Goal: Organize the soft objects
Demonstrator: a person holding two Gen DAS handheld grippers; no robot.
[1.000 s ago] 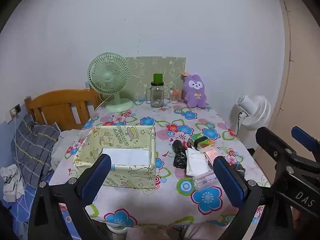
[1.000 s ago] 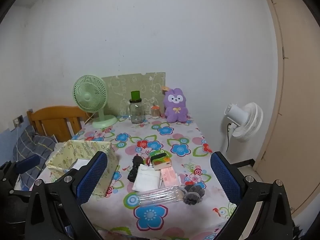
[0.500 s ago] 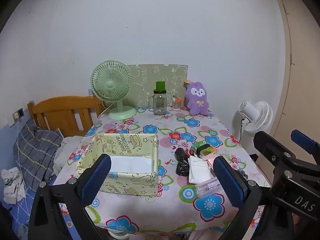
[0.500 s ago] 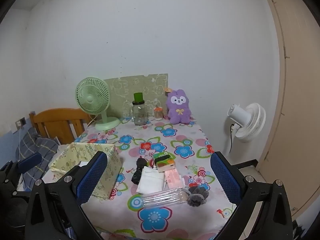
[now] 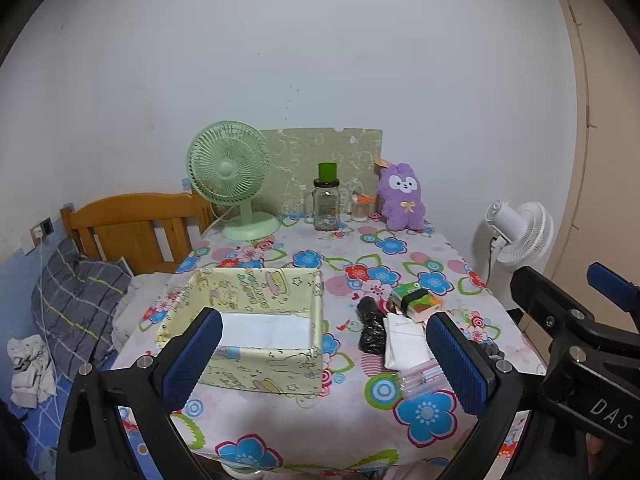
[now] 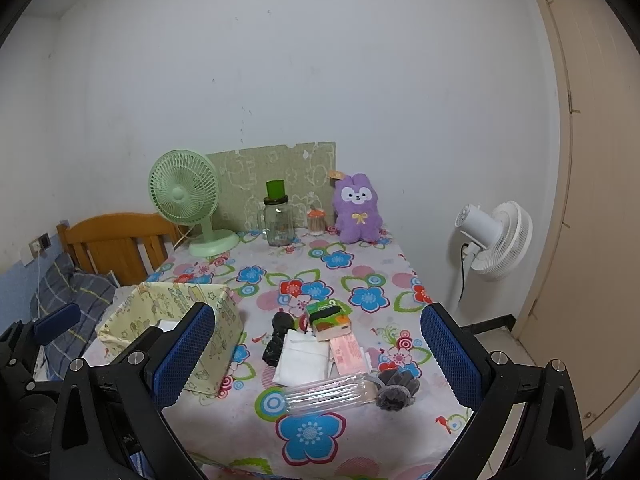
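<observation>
Both grippers hang above the near edge of the table (image 5: pixel 328 432) with jaws spread wide and nothing between them. Left gripper (image 5: pixel 324 360) faces the box (image 5: pixel 256 368); right gripper (image 6: pixel 320 352) faces the small pile of things beside it. From the left wrist view the right gripper shows at 3 o'clock, well off the table edge.

Seen from the right wrist, the box sits at 9 o'clock on the flowered cloth, open on top, with something white lying flat inside. Just to its right, near the middle of the view, the pile: a black bundle (image 6: pixel 277 340) touching a white folded cloth (image 6: pixel 300 360), a green-and-orange tissue pack (image 6: pixel 330 318) at 12 o'clock of the cloth, a pink packet (image 6: pixel 349 354) touching the cloth's right side. At 6 o'clock of the cloth lies a clear plastic case (image 6: pixel 328 394), and a dark grey scrunchie (image 6: pixel 396 388) touches its right end.

At the far edge, 12 o'clock, a purple plush (image 6: pixel 357 210) sits upright against the wall, beside a small jar (image 6: pixel 316 220), a glass mug (image 6: pixel 278 224) with a green lid and a green fan (image 6: pixel 186 200). A white fan (image 6: pixel 496 240) stands on the floor at 3 o'clock, apart from the table.
</observation>
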